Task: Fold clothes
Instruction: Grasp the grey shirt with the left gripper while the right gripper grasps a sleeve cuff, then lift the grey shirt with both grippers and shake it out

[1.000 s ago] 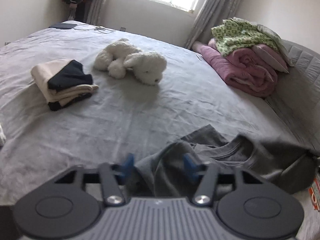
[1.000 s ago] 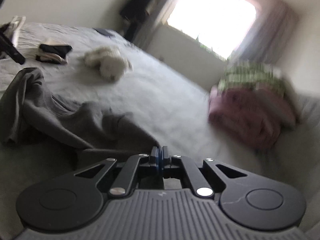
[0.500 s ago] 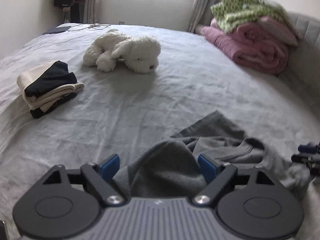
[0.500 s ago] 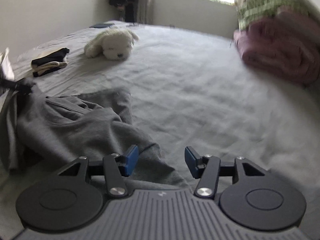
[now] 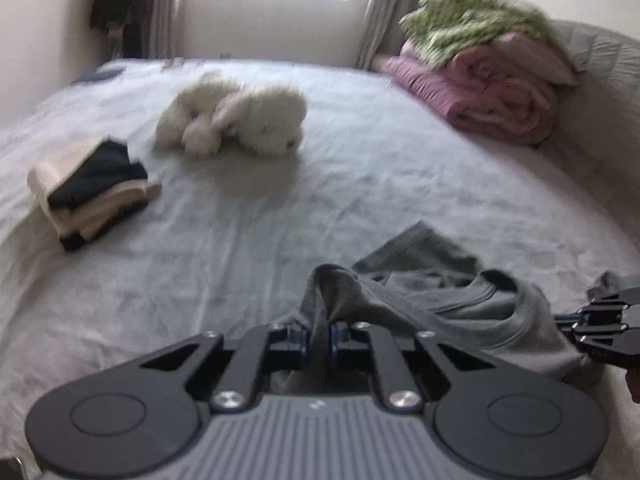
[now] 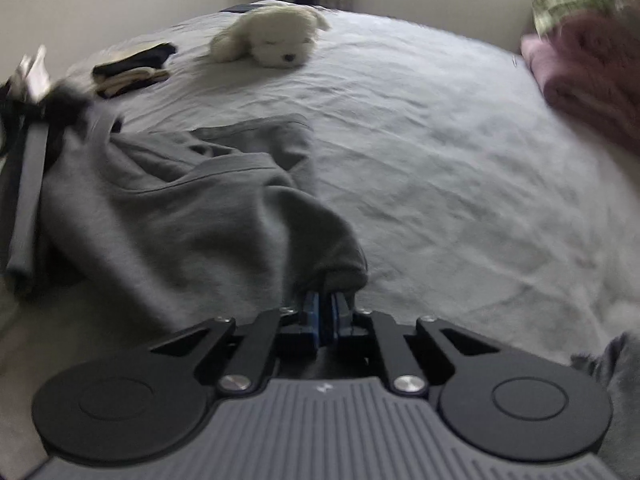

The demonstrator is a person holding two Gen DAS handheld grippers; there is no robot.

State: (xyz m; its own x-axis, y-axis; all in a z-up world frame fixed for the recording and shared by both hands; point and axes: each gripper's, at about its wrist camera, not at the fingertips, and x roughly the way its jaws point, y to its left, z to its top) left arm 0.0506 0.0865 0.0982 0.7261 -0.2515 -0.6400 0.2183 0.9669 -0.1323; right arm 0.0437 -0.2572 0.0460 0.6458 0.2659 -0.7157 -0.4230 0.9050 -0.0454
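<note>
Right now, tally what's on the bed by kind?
Loose grey shirt: 1
Pile of folded clothes: 1
White stuffed dog: 1
Heap of rolled bedding, pink with green on top: 1
Flat dark item, too blurred to name: 1
Total: 5

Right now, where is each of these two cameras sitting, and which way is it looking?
Left wrist: sits on the left gripper, looking along its fingers across the bed; jaws closing on the grey shirt; the right gripper shows at the edge.
Right wrist: sits on the right gripper, facing across the bed, pinching another part of the shirt.
Shared: shirt, white plush dog, folded stack, pink blanket.
</note>
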